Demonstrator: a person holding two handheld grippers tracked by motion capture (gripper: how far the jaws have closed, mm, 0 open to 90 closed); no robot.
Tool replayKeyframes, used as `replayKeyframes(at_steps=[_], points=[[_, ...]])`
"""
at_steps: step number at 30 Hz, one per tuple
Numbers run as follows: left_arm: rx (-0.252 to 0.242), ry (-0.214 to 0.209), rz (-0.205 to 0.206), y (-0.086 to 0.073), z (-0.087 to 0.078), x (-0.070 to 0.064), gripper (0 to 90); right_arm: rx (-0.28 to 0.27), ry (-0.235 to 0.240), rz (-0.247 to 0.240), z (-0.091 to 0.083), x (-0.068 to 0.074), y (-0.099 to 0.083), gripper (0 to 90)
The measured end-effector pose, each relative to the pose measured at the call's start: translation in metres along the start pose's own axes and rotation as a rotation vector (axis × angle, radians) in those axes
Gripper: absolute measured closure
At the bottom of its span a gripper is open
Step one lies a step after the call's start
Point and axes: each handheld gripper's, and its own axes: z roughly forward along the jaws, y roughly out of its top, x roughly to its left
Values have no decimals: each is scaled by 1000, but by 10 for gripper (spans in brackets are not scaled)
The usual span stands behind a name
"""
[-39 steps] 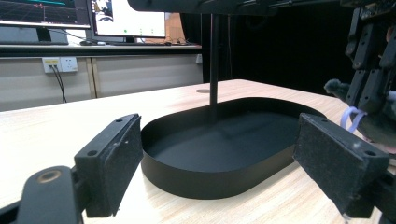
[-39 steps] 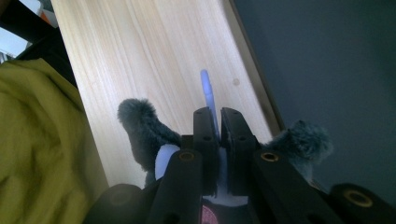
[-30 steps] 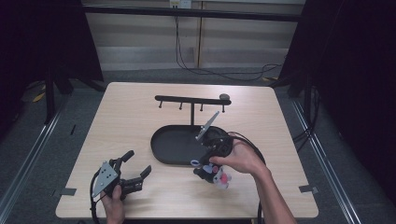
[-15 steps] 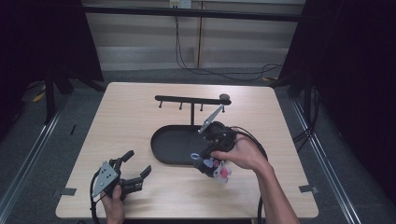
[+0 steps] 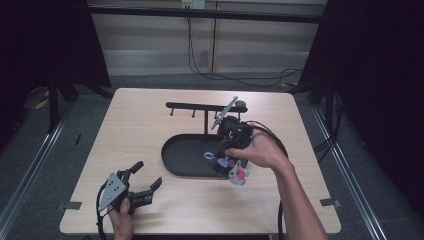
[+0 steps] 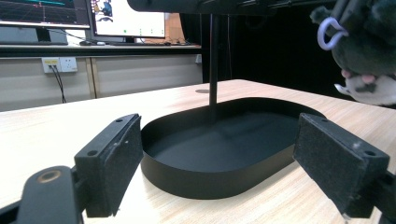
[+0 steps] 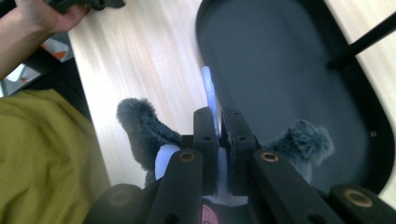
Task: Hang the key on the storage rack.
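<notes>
Toy: small grey furry plush toy with white and pink parts and a pale lilac plastic ring [image 5: 231, 167]; held off the surface above the near right rim of the tray, at the desk's right half. In the left gripper view the toy [image 6: 366, 51] hangs at upper right, its ring uppermost.
Ring: the pale lilac loop [image 7: 208, 91] stands up between the right claw's jaws, grey fur spreading to either side.
Right claw: right claw [image 5: 224, 159] clenched on the toy's ring, jaws pressed nearly together in the right gripper view [image 7: 217, 122]; held by the person's hand, pointing down toward the tray.
Tray: black oval shallow metal tray [image 5: 172, 150] on the desk centre, a thin black upright post rising from it and carrying a black horizontal bar [image 5: 200, 106] with short pegs.
Left claw: left claw [image 5: 145, 175] released, jaws wide apart, resting low at the desk's near left corner, well apart from the toy; in its own view [image 6: 219, 158] it faces the tray.
Desk: light wooden desk [image 5: 130, 120].
</notes>
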Motion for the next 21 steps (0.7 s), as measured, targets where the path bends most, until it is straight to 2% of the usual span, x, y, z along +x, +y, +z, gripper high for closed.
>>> replayKeyframes(at_steps=[11,17,21], points=[[-1,1,-1,0,0,0,155,4,-41,13,-28,-11,16,855],[-1,0,1,0,0,0,155,16,-59,15,-34,-18,25,855],[-1,-1,1,0,0,0,155,47,-96,25,-37,-24,30,855]])
